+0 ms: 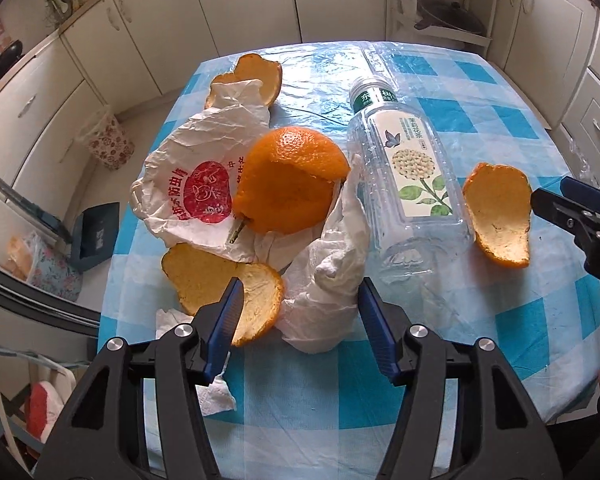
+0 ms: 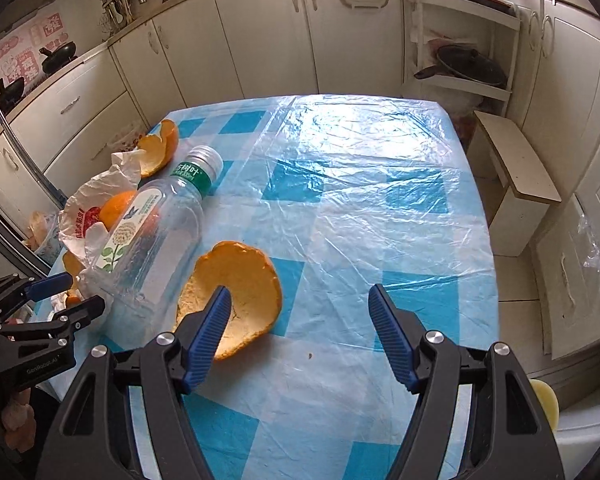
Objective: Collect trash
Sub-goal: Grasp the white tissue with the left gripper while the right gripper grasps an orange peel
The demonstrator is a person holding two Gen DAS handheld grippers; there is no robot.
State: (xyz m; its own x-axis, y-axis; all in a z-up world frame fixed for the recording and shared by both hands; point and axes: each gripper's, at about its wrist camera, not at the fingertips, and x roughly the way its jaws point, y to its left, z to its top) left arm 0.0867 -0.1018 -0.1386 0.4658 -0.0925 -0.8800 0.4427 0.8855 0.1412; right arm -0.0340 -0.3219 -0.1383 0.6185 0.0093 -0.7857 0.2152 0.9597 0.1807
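Both tools gape empty, the left tool over tissue, the right tool beside peel.

The blue-and-white checked table has a thin clear plastic film over it, all wrinkly and super glossy where the light hits. The clear plastic bottle is shiny and ribbed, with a smooth printed paper-looking label. The big dome of orange peel has dimpled, slightly glossy skin, while the cupped orange peel piece shows its matt, spongy, pale pith. The crumpled white bag with red print looks papery and creased. Both grippers have matt black plastic arms, ridged blue rubbery pads and shiny metal bolts.
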